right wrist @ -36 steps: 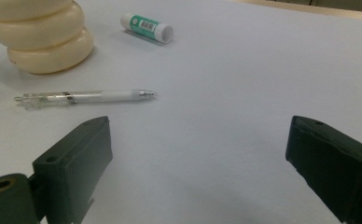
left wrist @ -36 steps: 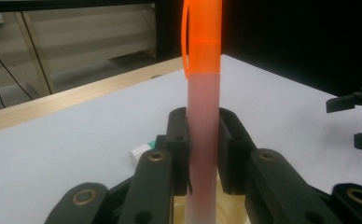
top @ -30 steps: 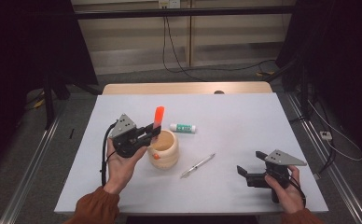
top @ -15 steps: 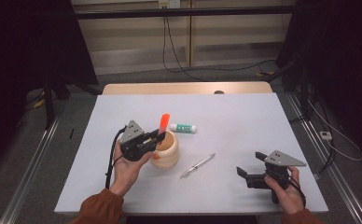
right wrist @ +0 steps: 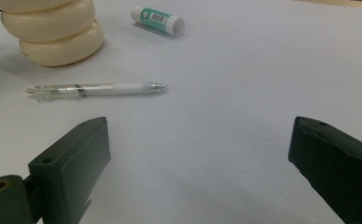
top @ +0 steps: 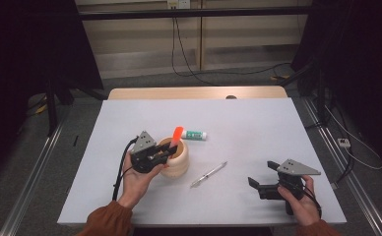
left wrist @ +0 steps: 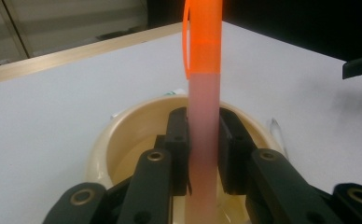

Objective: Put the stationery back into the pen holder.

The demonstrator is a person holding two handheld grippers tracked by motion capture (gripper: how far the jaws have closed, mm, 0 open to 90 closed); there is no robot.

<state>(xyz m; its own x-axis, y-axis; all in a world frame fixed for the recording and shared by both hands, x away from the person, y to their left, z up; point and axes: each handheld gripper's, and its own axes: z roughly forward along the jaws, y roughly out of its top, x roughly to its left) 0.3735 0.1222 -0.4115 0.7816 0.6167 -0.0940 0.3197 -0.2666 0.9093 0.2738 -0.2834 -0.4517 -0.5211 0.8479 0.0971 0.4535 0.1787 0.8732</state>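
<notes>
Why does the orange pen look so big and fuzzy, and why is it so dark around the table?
Left gripper view: the orange pen sits right at the lens between the left gripper, so it looms soft-edged. High view: light falls on the table, the room around stays dark. Right gripper view: the clear pen looks sharp.

The left gripper [top: 165,153] sits clamped in a raised palm at the table's left, while the right gripper [top: 263,178] rests low with jaws wide apart.
</notes>
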